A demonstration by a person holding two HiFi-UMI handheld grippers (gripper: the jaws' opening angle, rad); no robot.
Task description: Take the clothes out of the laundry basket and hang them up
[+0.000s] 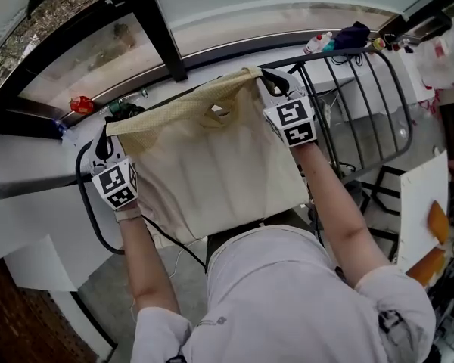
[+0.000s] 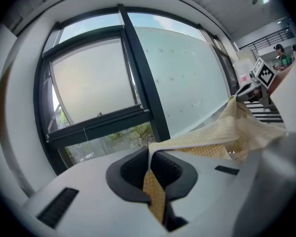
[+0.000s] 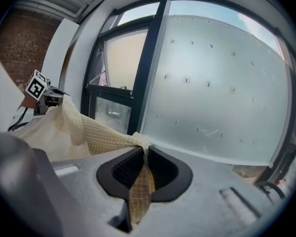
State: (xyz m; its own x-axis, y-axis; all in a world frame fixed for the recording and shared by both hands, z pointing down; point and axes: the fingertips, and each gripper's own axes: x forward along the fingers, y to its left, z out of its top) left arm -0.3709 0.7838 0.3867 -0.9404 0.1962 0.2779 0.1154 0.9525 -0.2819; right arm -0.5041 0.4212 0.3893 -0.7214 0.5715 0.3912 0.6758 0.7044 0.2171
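Both clamped: left hand-held gripper [image 1: 103,144] and right hand-held gripper [image 1: 273,83] each pinch a top corner of the cream garment [image 1: 212,165], waffle-mesh hem stretched side to side between them, limp body hanging toward me, black wire drying rack [image 1: 378,104] nearest my right hand.

A pale yellow waffle-textured garment [image 1: 212,165] hangs spread flat, stretched by its two upper corners.
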